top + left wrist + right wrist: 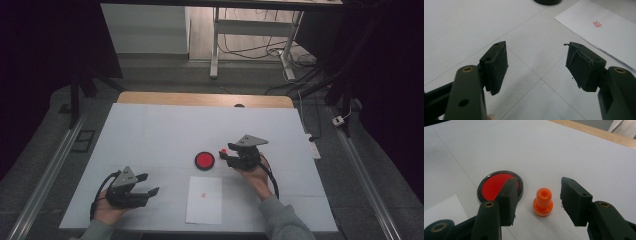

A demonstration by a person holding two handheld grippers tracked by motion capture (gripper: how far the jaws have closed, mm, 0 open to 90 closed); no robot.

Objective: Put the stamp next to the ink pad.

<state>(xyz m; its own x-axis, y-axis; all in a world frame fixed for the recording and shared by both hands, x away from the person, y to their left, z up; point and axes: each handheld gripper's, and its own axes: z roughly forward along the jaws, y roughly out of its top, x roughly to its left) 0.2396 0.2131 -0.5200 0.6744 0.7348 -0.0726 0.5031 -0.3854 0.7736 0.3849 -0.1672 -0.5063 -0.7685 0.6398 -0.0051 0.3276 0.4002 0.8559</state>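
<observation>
2 tools gape: right tool (pixel 537 203) straddles, untouching, orange stamp (pixel 543 202); left tool (pixel 537 67) holds nothing.

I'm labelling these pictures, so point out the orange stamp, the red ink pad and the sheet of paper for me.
orange stamp (pixel 543 202), right gripper view, on its handle.
red ink pad (pixel 204 160), high view, on its red middle.
sheet of paper (pixel 204 207), high view, on its blank lower half.

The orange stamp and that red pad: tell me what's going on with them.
A person is working at the table with a gripper in each hand. The right gripper is open, with the orange stamp standing upright between its jaws, untouched, beside the red ink pad. The sheet of paper already carries a red mark. The left gripper is open and holds nothing.
</observation>
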